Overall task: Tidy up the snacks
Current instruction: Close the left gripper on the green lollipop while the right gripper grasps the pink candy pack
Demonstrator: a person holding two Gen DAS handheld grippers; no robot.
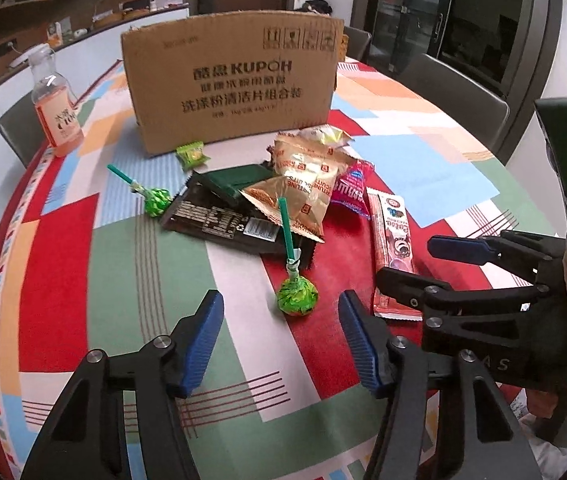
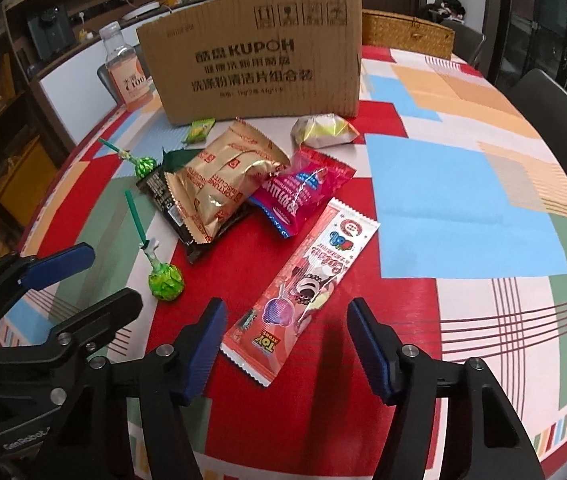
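Note:
A pile of snacks lies before a brown cardboard box [image 1: 231, 80] [image 2: 255, 68]. Nearest my open left gripper [image 1: 279, 320] is a green lollipop [image 1: 297, 298] [image 2: 165, 280], just ahead between the fingertips. My open right gripper [image 2: 287, 320] hovers over the near end of a long red lollipop packet [image 2: 303, 284] [image 1: 393, 248]. Behind lie gold biscuit bags [image 1: 303, 184] [image 2: 223, 176], a dark packet [image 1: 219, 216], a pink packet [image 2: 303, 188], a second green lollipop [image 1: 155, 200] [image 2: 143, 166], a small green candy [image 1: 191, 154] and a silver-yellow wrapper [image 2: 323, 130].
The round table wears a colourful patchwork cloth [image 2: 463, 200]. A bottle of orange drink [image 1: 55, 116] stands at the left of the box. A wicker basket [image 2: 407, 32] sits behind the box. Chairs [image 1: 455, 92] ring the far edge.

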